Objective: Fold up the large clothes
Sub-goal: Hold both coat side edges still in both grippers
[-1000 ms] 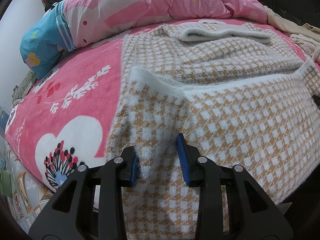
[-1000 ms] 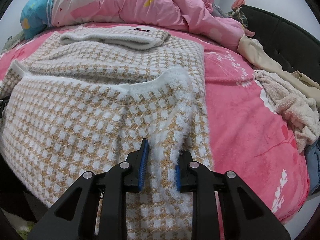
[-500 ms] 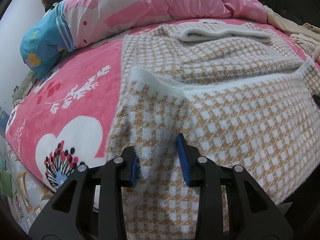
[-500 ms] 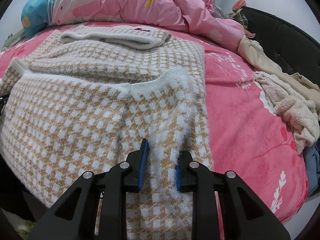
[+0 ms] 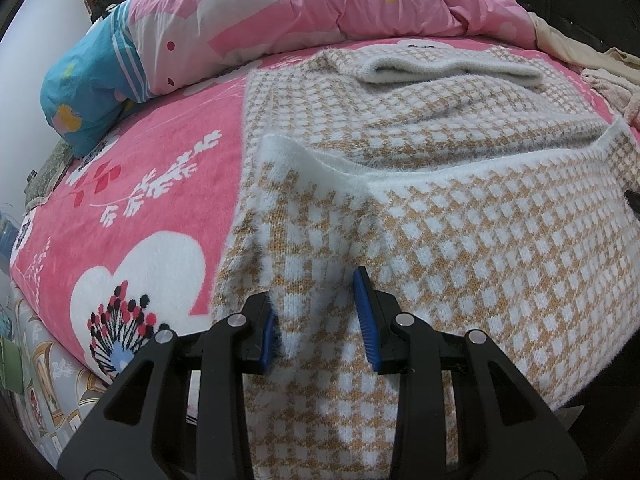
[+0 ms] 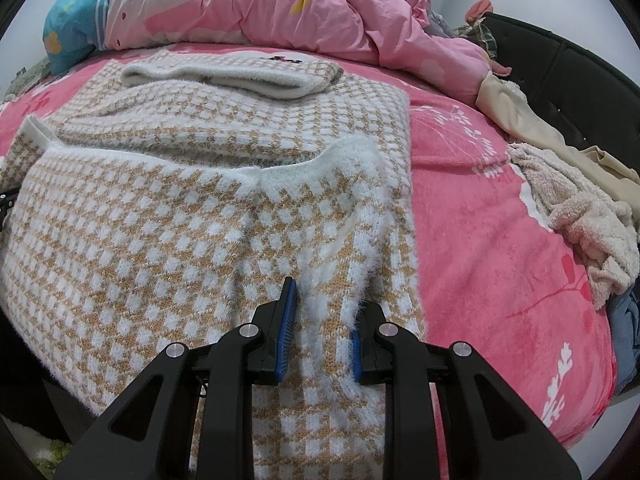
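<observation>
On pink bed: checked sweater; left gripper, right gripper both pinching it.

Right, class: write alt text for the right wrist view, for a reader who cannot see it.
The right gripper pinches a bunched fold of a fuzzy tan-and-white checked sweater spread over a pink floral blanket. A rumpled pink duvet lies beyond it, and a heap of cream clothes sits at the right edge.
</observation>
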